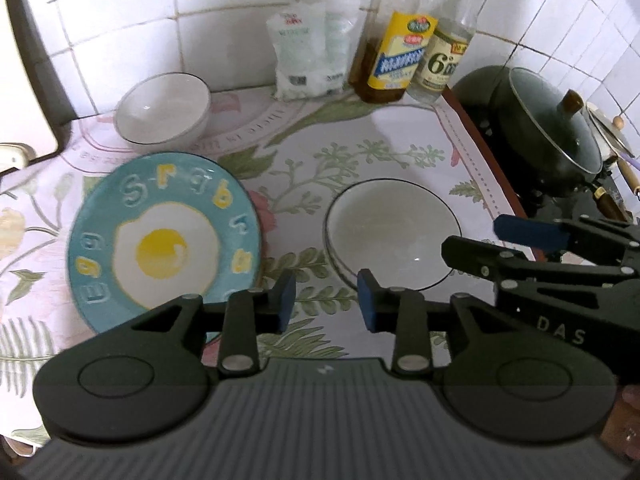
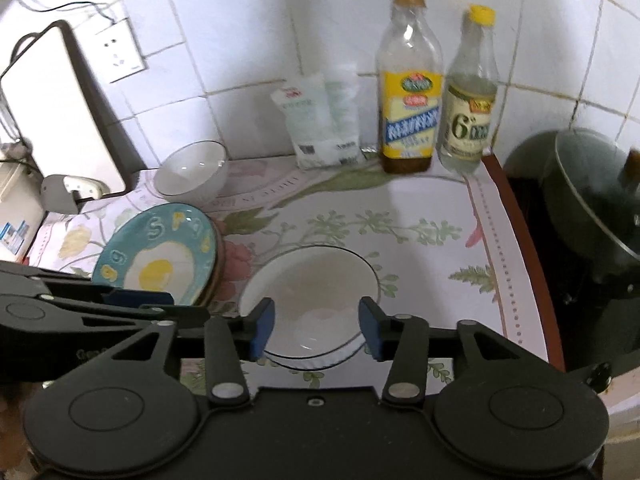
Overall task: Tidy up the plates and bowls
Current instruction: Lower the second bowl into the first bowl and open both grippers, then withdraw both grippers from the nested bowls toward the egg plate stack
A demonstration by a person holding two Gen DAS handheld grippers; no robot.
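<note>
so both tools are free of crockery. the left hand-held gripper [image 1: 326, 304] has its blue pads parted a modest way with nothing between them, hanging over the flowered cloth in the gap between the plate and the near bowl. the right hand-held gripper [image 2: 316, 330] stands wider, its pads either side of the near bowl's front rim in its own view but not pressing on it; from the left wrist view it sits clear of the bowl, so i judge it empty too.

just beyond them, the near white bowl [image 2: 310, 304] sits upright on the bench [image 1: 400, 152]; its rim shows a doubled dark line, which may mean a second bowl nested under it, though i cannot tell. to its left lies the blue egg plate [image 1: 164, 236], and the right wrist view shows brownish edges under it, so it looks to top a small stack of plates. further back, near the wall, a second white bowl [image 1: 164, 110] stands alone, well apart from the first.

as a judgement: the plates seem gathered, one bowl set down, and the far bowl is what is left, to be brought over and nested into the near one. the bottles [image 2: 410, 92], the salt bag [image 2: 320, 120] and the lidded pot [image 1: 544, 120] are no part of it.
</note>
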